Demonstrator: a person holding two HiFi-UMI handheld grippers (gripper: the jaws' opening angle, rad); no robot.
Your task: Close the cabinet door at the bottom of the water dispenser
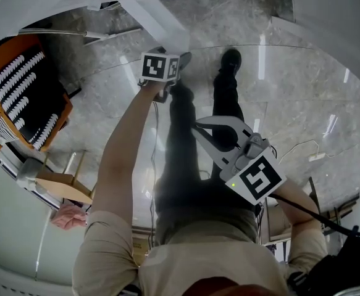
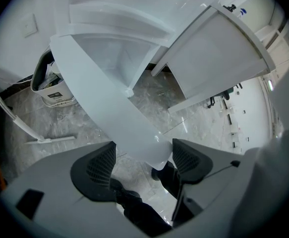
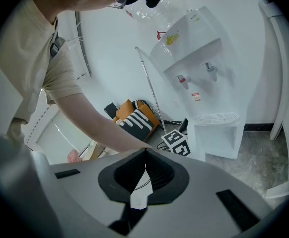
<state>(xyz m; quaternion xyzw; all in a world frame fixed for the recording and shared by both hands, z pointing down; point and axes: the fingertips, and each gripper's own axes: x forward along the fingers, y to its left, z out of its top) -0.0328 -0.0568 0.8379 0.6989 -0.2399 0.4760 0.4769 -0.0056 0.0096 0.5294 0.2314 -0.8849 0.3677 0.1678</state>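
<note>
Jaws of the left gripper [image 2: 144, 155] are held apart, and the lower corner of the white cabinet door [image 2: 104, 98] is seen between them; whether it is touched cannot be told. The door is swung out from the open cabinet [image 2: 117, 56] at the foot of the water dispenser [image 3: 199, 58]. Jaws of the right gripper [image 3: 145, 155] are pressed together on nothing, well apart from the dispenser.

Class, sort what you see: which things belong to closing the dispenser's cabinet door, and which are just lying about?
Job in hand: water dispenser; open cabinet door; left gripper, jaws apart at the door's edge.
Lying about: bin; orange striped bag.
</note>
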